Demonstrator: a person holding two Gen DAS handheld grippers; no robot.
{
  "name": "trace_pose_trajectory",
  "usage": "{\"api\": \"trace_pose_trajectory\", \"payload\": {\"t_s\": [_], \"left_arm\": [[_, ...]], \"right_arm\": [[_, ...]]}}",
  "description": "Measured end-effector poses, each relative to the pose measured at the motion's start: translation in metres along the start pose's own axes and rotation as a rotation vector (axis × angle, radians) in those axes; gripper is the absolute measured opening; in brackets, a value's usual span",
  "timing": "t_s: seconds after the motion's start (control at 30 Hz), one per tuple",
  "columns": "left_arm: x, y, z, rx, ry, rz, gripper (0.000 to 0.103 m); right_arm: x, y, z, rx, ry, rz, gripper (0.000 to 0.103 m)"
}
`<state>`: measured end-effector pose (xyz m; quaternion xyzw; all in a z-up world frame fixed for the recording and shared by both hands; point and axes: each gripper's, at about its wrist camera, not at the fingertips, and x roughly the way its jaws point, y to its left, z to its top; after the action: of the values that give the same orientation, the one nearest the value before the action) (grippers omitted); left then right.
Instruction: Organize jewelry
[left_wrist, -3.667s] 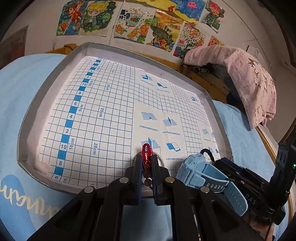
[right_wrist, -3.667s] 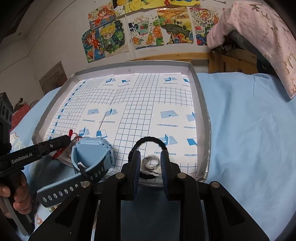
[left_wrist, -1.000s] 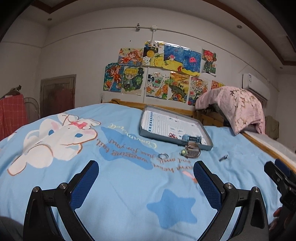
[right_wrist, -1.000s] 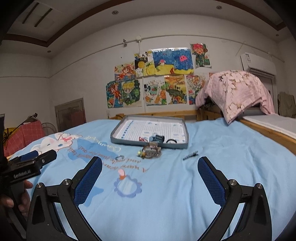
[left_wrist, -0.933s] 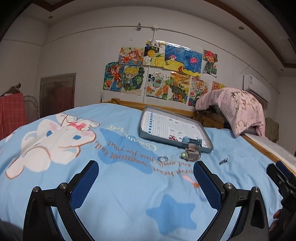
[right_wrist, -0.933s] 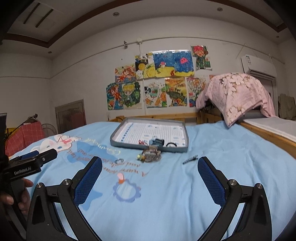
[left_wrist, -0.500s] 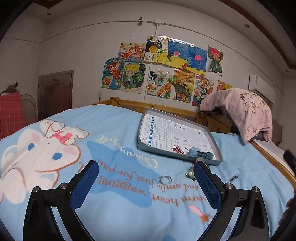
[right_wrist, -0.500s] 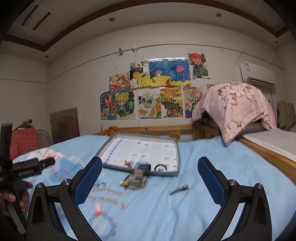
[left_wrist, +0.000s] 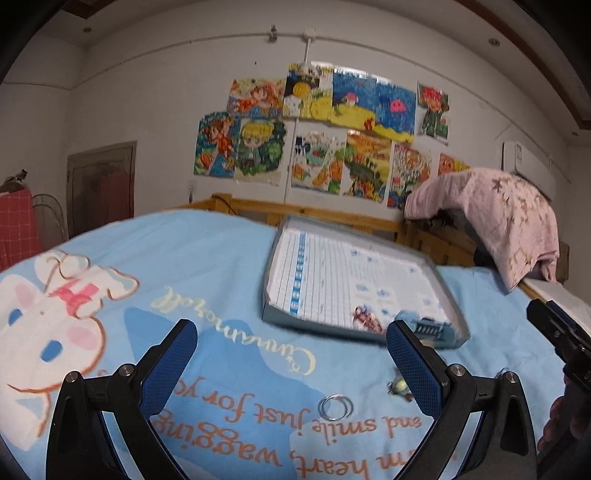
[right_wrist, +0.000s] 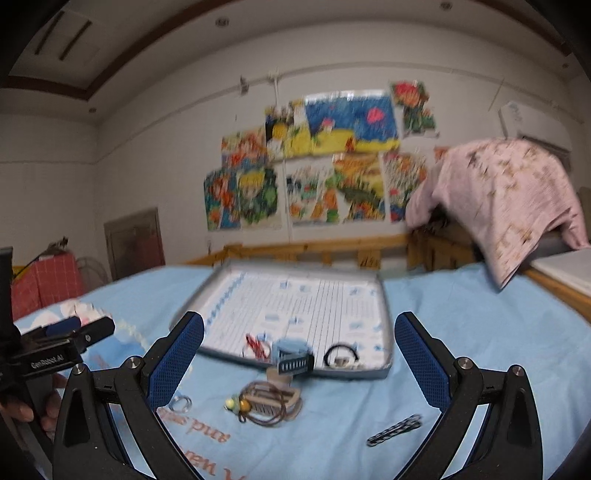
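A grey tray (left_wrist: 275, 254) with a gridded paper liner lies on the blue bedspread; it also shows in the right wrist view (right_wrist: 386, 314). In it lie a red bead bracelet (left_wrist: 364, 318), a light blue watch (right_wrist: 291, 354) over the near rim and a black hair band (right_wrist: 341, 353). On the bedspread in front lie silver rings (left_wrist: 335, 407), a brown cord necklace with beads (right_wrist: 267, 404) and a black hair clip (right_wrist: 393, 430). My left gripper (left_wrist: 291, 363) is open and empty, a short way from the rings. My right gripper (right_wrist: 299, 354) is open and empty.
A wooden bed rail (left_wrist: 332, 218) runs behind the tray. A pink cloth (left_wrist: 509, 214) hangs at the right over the rail. Children's drawings (left_wrist: 325, 136) cover the wall. A red checked cloth (left_wrist: 18, 225) is at the far left.
Both grippers let go of the jewelry in the tray, opened wide and drew far back. In the last second both have moved closer to the tray again.
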<state>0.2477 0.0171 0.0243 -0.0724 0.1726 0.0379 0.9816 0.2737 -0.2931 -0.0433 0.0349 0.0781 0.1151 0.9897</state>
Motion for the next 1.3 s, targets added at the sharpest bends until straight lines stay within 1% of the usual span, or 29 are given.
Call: {"api": "trace_pose_trajectory", "payload": {"t_s": [0.1,0.2,0.33,0.4,0.43,0.47,0.53,0.6,0.67,0.7,0.73,0.77,0.83,0.9,0.97,1.07,1.2,1.27,1.3], "left_arm": [[0.016,0.002,-0.012,-0.003,0.05,0.026,0.103],[0.028,0.004,-0.019,-0.012,0.101,0.026,0.103],[0.04,0.0,-0.028,0.01,0.149,0.024,0.103],[0.046,-0.001,-0.034,0.022,0.18,0.023,0.103],[0.049,-0.002,-0.036,0.028,0.194,0.022,0.103],[0.052,-0.003,-0.04,0.036,0.214,0.017,0.103],[0.056,-0.005,-0.045,0.047,0.234,0.006,0.103],[0.059,-0.007,-0.05,0.061,0.255,-0.005,0.103],[0.061,-0.009,-0.051,0.067,0.262,-0.014,0.103],[0.061,-0.01,-0.052,0.07,0.265,-0.023,0.102],[0.062,-0.01,-0.052,0.072,0.268,-0.03,0.099],[0.063,-0.011,-0.053,0.076,0.274,-0.038,0.094],[0.067,-0.015,-0.054,0.089,0.288,-0.052,0.089],[0.07,-0.018,-0.055,0.103,0.301,-0.07,0.084],[0.071,-0.021,-0.056,0.115,0.313,-0.092,0.076],[0.074,-0.026,-0.059,0.132,0.341,-0.122,0.071],[0.079,-0.026,-0.062,0.129,0.365,-0.123,0.066],[0.081,-0.026,-0.063,0.127,0.37,-0.124,0.064],[0.081,-0.026,-0.063,0.128,0.373,-0.125,0.063]], "right_arm": [[0.015,-0.004,-0.016,0.011,0.054,0.015,0.101],[0.026,-0.005,-0.03,0.009,0.1,0.017,0.101],[0.04,-0.005,-0.046,0.009,0.157,0.019,0.1],[0.046,-0.006,-0.054,0.01,0.187,0.023,0.094],[0.048,-0.006,-0.058,0.011,0.2,0.025,0.086],[0.05,-0.007,-0.061,0.013,0.208,0.025,0.08],[0.052,-0.009,-0.065,0.025,0.219,0.033,0.078],[0.055,-0.01,-0.068,0.034,0.234,0.043,0.073],[0.059,-0.01,-0.072,0.038,0.258,0.058,0.064],[0.061,-0.009,-0.073,0.038,0.265,0.064,0.063],[0.062,-0.009,-0.074,0.038,0.273,0.069,0.06],[0.064,-0.008,-0.076,0.037,0.284,0.077,0.055],[0.067,-0.007,-0.079,0.034,0.301,0.086,0.048],[0.07,-0.005,-0.081,0.03,0.314,0.094,0.046],[0.073,-0.003,-0.083,0.025,0.332,0.099,0.04],[0.077,-0.001,-0.086,0.022,0.358,0.107,0.038],[0.08,0.0,-0.088,0.028,0.383,0.115,0.038],[0.082,0.001,-0.09,0.028,0.398,0.119,0.032],[0.083,0.002,-0.09,0.026,0.402,0.12,0.032]]}}
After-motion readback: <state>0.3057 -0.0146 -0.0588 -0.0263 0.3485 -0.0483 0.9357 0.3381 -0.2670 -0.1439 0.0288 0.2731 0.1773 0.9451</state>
